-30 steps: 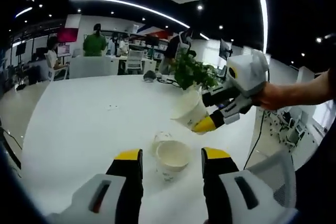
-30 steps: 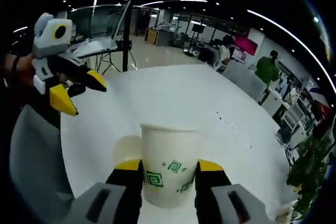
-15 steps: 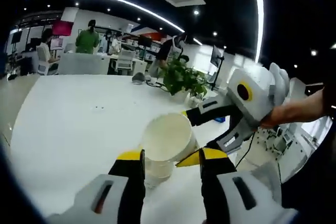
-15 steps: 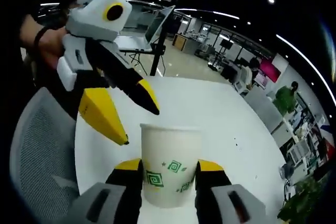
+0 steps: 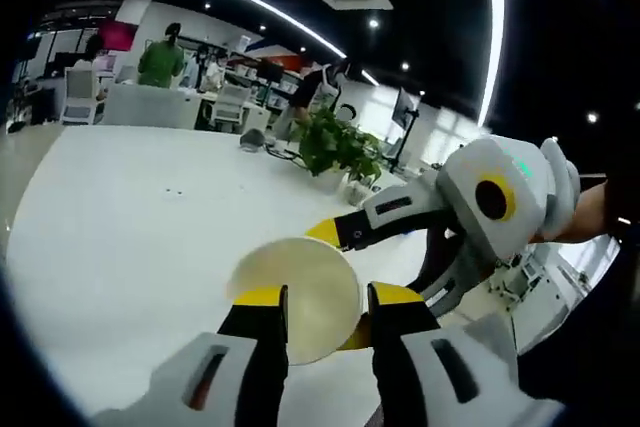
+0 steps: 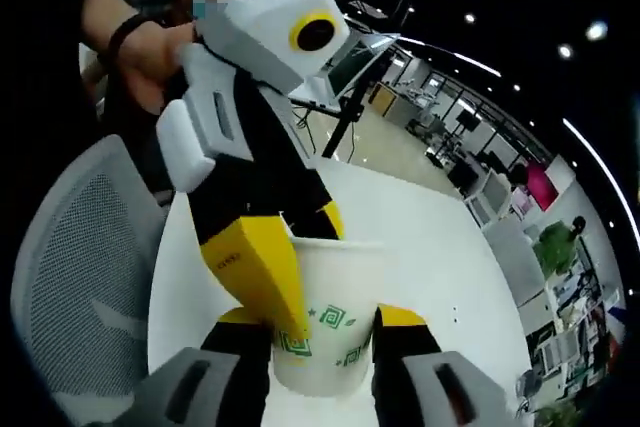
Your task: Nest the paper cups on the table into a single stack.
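A white paper cup (image 6: 345,282) with green marks stands upright between my right gripper's (image 6: 323,319) jaws, which are shut on its lower wall. In the left gripper view the same cup (image 5: 310,292) shows its open mouth toward the camera, and the right gripper (image 5: 335,287) comes in from the right with a yellow tip on each side of it. My left gripper (image 5: 328,299) has its jaws apart, flanking the cup's rim. In the right gripper view the left gripper (image 6: 312,282) reaches down from the upper left, one yellow fingertip (image 6: 255,272) lying along the cup's near wall. I cannot tell whether it presses.
The white table (image 5: 120,207) stretches away behind the cup, with a potted plant (image 5: 335,142) at its far edge and people at desks (image 5: 160,57) beyond. A grey mesh chair (image 6: 80,247) stands by the table's near side. A hand (image 6: 150,47) holds the left gripper.
The two grippers have come together. The held cup now sits between the left jaws, which have narrowed. The cups on the table have dropped out of the left gripper view.
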Motion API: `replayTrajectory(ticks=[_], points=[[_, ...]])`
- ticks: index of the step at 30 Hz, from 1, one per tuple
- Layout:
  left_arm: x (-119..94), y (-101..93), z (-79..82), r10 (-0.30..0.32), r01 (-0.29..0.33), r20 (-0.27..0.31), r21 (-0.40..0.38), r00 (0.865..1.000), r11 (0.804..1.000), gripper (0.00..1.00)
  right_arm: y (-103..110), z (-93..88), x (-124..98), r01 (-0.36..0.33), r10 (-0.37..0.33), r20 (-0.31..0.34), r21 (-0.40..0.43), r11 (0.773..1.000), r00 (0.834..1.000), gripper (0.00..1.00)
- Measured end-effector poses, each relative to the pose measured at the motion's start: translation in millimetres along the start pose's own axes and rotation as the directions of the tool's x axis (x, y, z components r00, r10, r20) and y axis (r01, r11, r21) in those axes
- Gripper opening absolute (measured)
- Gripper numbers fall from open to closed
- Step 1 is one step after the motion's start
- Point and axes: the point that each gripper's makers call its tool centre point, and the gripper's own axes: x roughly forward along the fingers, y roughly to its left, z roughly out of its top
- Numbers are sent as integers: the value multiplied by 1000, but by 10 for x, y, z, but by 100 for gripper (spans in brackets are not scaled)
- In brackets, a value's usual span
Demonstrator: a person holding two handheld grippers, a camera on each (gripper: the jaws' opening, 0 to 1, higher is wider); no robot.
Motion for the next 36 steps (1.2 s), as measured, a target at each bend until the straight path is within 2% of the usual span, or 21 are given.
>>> replayTrajectory(ticks=[4,8,12,13,19,22,25,28,29,31,36], points=[[3,-11,-10,-4,4,1,-16,1000,1000,26,30,70,14,2,-2,10,-40,999,1000,38],[-16,-4,-11,-9,9,8,-35,1000,999,17,39,129,22,11,-10,17,-71,997,1000,38],[-23,-87,-21,-33,34,17,-56,999,998,3,25,143,36,19,-17,24,-69,997,1000,39],[-14,-62,-21,-20,21,25,-45,999,999,1,39,148,40,16,-15,25,-69,998,1000,39],[-21,2,-58,-10,14,49,-77,999,997,0,64,98,50,23,-22,14,-47,999,1000,39],[-48,52,-84,16,-12,54,-84,998,996,0,38,33,47,46,-46,-7,-48,998,999,46],[-93,128,-73,42,-33,82,-102,996,994,0,28,-41,37,53,-54,-26,-34,998,998,51],[-152,168,-51,76,-71,89,-58,993,996,0,9,-117,19,61,-61,-47,5,998,997,57],[-185,154,-37,83,-80,91,-42,992,996,0,-5,-154,6,74,-72,-52,44,996,996,58],[-211,197,-48,95,-94,89,-22,991,995,0,26,-218,-13,82,-74,-61,132,988,995,60],[-277,276,-69,124,-126,91,10,988,992,0,100,-348,-52,118,-98,-96,229,966,991,65]])
